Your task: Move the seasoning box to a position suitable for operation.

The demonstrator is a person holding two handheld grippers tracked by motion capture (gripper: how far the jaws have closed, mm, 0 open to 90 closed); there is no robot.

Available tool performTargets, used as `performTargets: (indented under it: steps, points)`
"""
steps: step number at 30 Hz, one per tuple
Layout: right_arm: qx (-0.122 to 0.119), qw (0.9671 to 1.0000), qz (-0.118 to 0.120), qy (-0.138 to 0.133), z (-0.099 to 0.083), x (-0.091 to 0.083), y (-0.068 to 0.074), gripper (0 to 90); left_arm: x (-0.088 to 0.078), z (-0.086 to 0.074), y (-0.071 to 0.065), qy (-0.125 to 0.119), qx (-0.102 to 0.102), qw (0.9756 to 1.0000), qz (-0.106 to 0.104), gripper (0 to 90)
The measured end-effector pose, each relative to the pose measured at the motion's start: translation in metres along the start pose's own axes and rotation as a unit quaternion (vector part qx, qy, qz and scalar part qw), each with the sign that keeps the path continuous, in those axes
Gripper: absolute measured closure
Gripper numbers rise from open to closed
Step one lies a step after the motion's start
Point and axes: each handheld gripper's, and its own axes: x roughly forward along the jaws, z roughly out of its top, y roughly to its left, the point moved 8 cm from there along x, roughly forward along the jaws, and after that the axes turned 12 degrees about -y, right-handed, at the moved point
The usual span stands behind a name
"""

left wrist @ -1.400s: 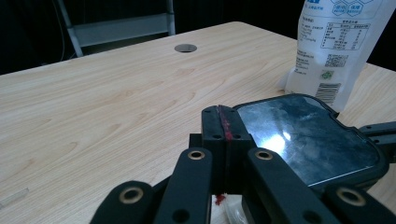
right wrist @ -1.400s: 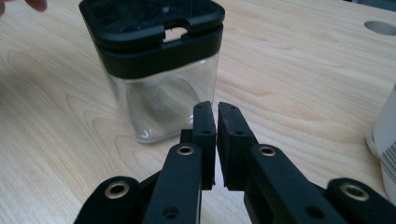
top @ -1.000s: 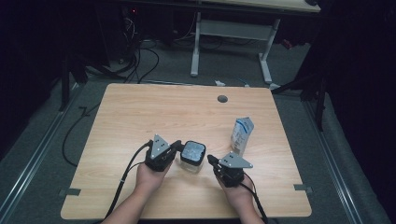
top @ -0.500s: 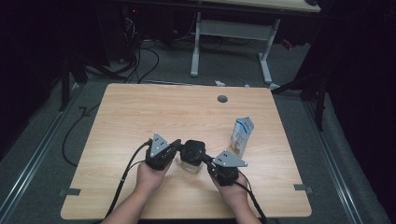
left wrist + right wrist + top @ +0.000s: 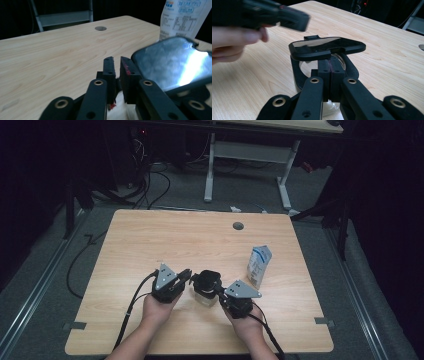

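Lid-opening step on jar (image 5: 206, 290), lower centre. Right gripper (image 5: 329, 65) pinching lid (image 5: 325, 47); left gripper (image 5: 117, 65) just parting, empty. Next: steady jar, lift lid clear.

From my left gripper's camera, the milk carton (image 5: 183, 18) stands at about one o'clock and carries the only print I can find. Near its top sit blue rounded marks that look like characters, and below them a pale panel ruled like a table with rows of tiny type. All of it is too small and soft for me to read a single word or figure. From the high view the carton (image 5: 259, 265) shows blue patches, unreadable too.
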Motion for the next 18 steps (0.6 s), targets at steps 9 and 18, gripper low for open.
performTargets:
  steps: [9, 18]
  points:
    - [-0.004, 0.9998, 0.001, -0.017, 0.014, 0.001, 0.003, 89.8, -0.033, -0.017, -0.008, 0.03, -0.013, 0.9995, -0.007, 81.3]
    - [-0.004, 0.9996, 0.008, -0.028, 0.025, 0.005, 0.005, 89.7, -0.032, -0.023, -0.03, 0.036, -0.023, 0.9987, -0.027, 82.5]
